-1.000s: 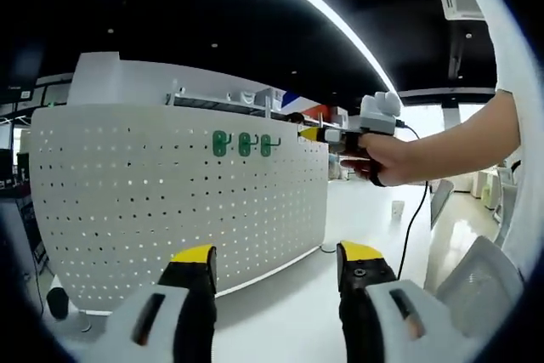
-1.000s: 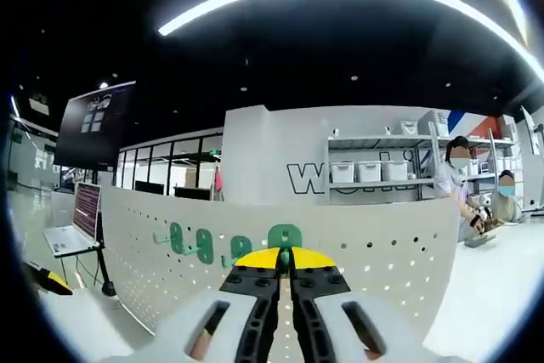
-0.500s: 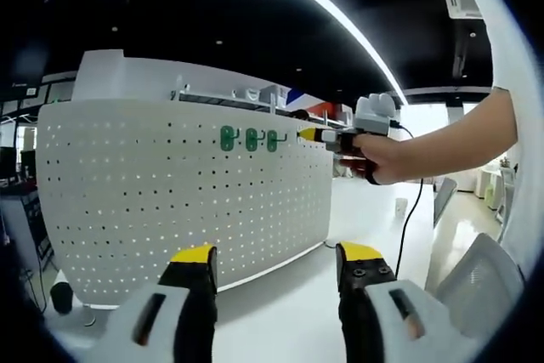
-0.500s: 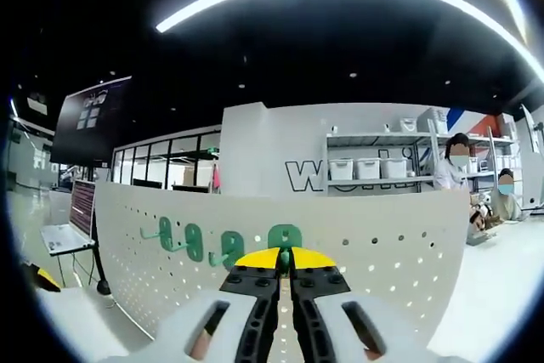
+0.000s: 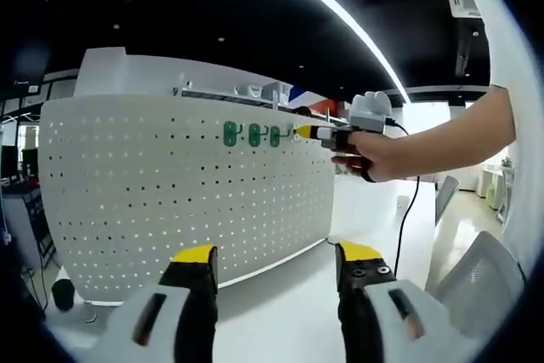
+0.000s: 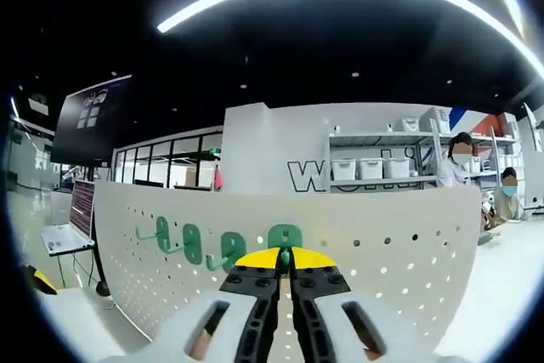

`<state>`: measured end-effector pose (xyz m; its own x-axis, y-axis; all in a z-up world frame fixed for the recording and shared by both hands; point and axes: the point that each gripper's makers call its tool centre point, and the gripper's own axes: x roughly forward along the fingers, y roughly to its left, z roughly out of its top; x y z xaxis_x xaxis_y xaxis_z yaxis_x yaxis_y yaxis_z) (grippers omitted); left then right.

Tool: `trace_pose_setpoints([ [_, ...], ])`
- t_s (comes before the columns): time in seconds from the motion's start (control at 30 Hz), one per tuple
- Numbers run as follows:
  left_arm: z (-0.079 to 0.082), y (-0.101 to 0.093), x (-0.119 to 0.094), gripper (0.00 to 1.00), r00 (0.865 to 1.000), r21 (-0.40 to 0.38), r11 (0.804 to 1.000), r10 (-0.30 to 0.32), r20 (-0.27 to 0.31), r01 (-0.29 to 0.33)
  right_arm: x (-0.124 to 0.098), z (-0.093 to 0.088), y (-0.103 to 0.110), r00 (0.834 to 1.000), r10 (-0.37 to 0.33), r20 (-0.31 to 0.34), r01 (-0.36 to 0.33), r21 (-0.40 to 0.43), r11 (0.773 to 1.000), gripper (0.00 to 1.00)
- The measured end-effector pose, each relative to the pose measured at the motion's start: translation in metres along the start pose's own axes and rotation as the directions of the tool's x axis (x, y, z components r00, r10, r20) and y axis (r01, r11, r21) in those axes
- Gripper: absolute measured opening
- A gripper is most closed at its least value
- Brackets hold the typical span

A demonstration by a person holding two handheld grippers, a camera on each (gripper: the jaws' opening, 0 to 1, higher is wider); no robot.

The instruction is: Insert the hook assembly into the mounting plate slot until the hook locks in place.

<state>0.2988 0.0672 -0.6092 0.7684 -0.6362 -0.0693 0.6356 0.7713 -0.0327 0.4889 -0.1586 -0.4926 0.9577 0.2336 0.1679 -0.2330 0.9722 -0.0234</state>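
The white pegboard (image 6: 357,252) is carrying 3 green hooks near its upper edge. The right gripper (image 6: 285,259), jaws pinched tight on a 4th green hook (image 6: 285,236), is edging it closer against the board; seating seems near. The left gripper (image 5: 276,261) is hanging wide open, holding nothing.

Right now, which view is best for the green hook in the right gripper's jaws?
The right gripper view: the green hook sits just above the right gripper, against the pegboard. In the left gripper view the gripper's tip meets the board beside three mounted hooks, the held hook too small to judge.
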Motion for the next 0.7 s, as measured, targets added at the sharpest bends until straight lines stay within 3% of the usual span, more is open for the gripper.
trace_pose_setpoints([
  [0.7,-0.004,0.006,-0.002,0.55,1.000,0.007,1.000,0.002,-0.015,-0.002,0.008,-0.011,-0.002,0.998,-0.061,-0.004,0.061,-0.030,0.998,0.02],
])
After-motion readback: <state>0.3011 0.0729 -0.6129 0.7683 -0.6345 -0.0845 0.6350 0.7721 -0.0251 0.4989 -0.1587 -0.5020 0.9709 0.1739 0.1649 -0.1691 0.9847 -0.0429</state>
